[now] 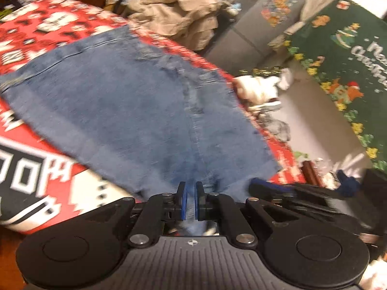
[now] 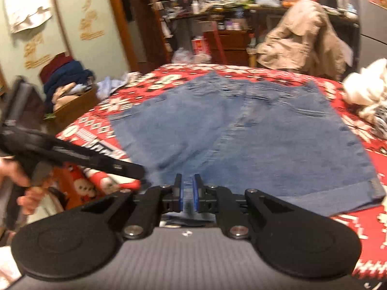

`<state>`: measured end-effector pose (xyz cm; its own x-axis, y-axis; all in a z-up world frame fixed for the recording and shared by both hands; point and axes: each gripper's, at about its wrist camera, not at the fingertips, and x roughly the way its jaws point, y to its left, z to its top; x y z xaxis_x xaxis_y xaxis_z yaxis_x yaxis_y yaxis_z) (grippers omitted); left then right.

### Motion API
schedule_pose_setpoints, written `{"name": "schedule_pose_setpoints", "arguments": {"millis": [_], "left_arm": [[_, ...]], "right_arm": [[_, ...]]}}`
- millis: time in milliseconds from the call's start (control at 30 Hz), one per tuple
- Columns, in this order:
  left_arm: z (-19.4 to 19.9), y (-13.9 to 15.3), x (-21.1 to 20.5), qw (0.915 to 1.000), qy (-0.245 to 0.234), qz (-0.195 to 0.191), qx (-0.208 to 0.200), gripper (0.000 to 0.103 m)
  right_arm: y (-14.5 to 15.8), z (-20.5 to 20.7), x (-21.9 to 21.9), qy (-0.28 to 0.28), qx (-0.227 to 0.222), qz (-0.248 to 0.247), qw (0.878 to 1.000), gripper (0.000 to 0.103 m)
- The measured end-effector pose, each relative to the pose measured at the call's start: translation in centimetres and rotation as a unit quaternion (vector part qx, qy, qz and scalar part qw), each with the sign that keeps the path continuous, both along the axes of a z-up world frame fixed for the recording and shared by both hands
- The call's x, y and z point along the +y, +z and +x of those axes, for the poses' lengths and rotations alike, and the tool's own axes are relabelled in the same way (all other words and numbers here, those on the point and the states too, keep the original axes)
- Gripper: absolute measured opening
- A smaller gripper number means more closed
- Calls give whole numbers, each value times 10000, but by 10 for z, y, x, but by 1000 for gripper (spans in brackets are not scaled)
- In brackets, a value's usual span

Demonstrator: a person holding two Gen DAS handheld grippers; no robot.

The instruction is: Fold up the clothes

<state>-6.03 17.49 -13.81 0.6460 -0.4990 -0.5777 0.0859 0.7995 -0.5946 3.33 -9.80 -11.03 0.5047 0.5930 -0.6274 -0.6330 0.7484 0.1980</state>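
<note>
A pair of blue denim shorts [image 1: 135, 101] lies spread flat on a red, white and black patterned blanket [image 1: 48, 24] that covers a table or bed, in a cluttered room with a tan jacket [image 1: 179, 12] draped over something behind it. The shorts lie with the near hem closest to both cameras and the far edge pointing toward the jacket. Going from left to right: the left gripper [image 1: 190, 199] sits at the near edge of the shorts, its two blue pads nearly together with a thin fold of denim pinched between them. Just to its right, in the same view, the dark body of the right gripper [image 1: 278, 188] shows at the same hem, close beside it. In the right wrist view the right gripper [image 2: 188, 193] also stands almost closed, a narrow strip of blue denim caught between its pads, while the person's hand [image 2: 21, 183] works the left tool at the left edge of the frame. A heap of white laundry [image 2: 365, 89] rests on the blanket at the far right, clear of the shorts. The step appears to be lifting the near hem to carry it over toward the far edge. To do it well, both grips probably need to rise together and travel level, keeping the hem taut between them so the fold line lands straight, and the grips should hold firm until the hem meets the far edge squarely.
</note>
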Motion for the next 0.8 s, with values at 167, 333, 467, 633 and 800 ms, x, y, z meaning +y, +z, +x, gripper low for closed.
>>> {"name": "schedule_pose_setpoints", "arguments": {"millis": [167,333,467,633,800], "left_arm": [[16,4,-30,9989,-441,-84,-117,4],[27,-12,-57,9970,-755,-35,190,4],[28,-31,-57,9962,-691,-70,523,4],[22,-40,-53,9955,-682,-237,621,3],[21,-38,-55,9957,-688,-164,599,2]], "right_arm": [[-23,15,-3,-25,283,22,9996,9],[-42,8,2,57,311,-200,9993,9],[-45,3,-9,5,395,-166,9991,4],[-39,-1,-33,-302,324,-132,9989,10],[-29,5,-45,-559,-68,-270,9980,10]]}}
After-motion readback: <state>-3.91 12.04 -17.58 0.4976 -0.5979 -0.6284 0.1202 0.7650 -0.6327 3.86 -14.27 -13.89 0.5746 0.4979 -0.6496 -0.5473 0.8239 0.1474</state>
